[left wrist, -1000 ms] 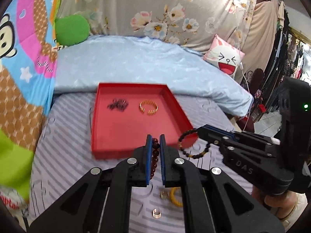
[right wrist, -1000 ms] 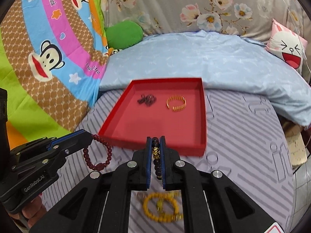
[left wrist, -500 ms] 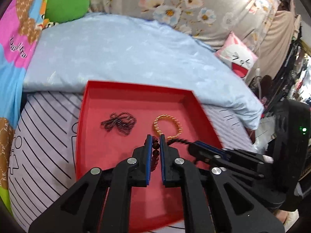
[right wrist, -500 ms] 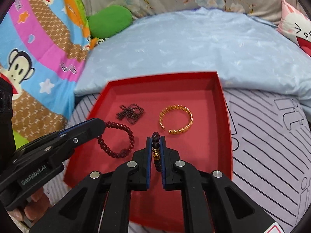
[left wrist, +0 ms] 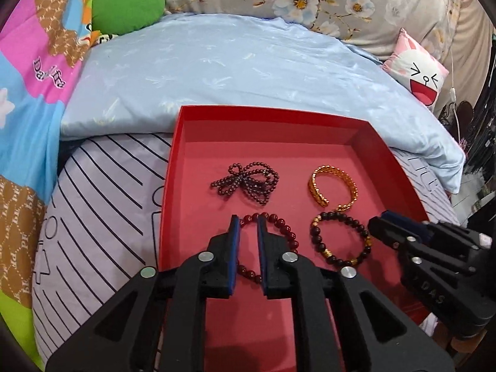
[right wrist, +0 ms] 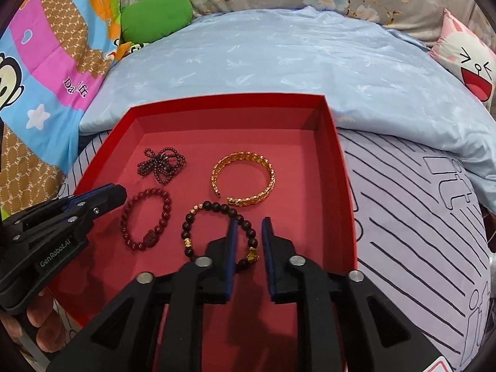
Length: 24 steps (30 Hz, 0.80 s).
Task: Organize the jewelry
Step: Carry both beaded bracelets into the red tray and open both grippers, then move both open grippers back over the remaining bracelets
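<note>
bedding fills the background: a pale blue duvet (left wrist: 235, 71), a striped sheet (right wrist: 418, 217), and on it a red tray (left wrist: 387, 152) with four pieces lying flat inside. toward the back sit a tangled dark bead strand (left wrist: 248, 181) and a gold bangle (left wrist: 333, 187); nearer are a red bead bracelet (left wrist: 285, 231) and a black bead bracelet (left wrist: 339, 237), close together but apart. the left gripper (left wrist: 247, 248) has its jaws parted, straddling one side of the red bracelet without pinching it. the right gripper (right wrist: 248, 248) is likewise spread around the black bracelet's near edge, beads loose between the blades. both pieces look delivered, so the risk is in pulling away: a blade tip could hook a bead and drag a bracelet into its neighbour, or flip it over the tray's low wall
</note>
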### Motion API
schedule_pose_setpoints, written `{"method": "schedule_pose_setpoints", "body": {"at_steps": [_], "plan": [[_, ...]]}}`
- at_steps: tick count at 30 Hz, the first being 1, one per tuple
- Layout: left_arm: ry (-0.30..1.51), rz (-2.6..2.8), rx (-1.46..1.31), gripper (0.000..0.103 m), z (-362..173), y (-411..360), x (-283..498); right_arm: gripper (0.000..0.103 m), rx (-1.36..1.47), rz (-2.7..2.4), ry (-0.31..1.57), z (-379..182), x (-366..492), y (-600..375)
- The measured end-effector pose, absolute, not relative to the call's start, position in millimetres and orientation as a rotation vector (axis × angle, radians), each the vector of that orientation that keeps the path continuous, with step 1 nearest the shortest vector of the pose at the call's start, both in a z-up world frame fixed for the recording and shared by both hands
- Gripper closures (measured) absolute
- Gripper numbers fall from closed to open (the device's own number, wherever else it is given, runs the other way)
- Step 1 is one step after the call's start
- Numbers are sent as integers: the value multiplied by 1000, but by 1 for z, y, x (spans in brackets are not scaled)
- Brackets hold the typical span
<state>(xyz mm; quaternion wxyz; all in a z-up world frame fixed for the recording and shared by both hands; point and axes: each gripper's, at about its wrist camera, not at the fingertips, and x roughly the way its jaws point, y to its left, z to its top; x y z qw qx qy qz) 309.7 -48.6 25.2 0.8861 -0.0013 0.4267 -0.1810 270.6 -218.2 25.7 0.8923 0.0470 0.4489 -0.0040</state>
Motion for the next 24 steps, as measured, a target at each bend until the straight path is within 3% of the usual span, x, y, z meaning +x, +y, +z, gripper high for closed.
{"method": "schedule_pose_setpoints", "body": {"at_steps": [2, 8, 11, 24], "plan": [[868, -367, 11, 87, 27, -48, 308, 70, 95, -18, 907, 33, 266, -219], [825, -364, -4, 86, 48, -42, 296, 69, 125, -18, 861, 57, 244, -225], [796, -354, 5, 75, 62, -38, 279, 69, 131, -15, 840, 70, 225, -226], [763, -336, 35, 75, 86, -17, 175, 67, 139, -13, 839, 84, 119, -226]]}}
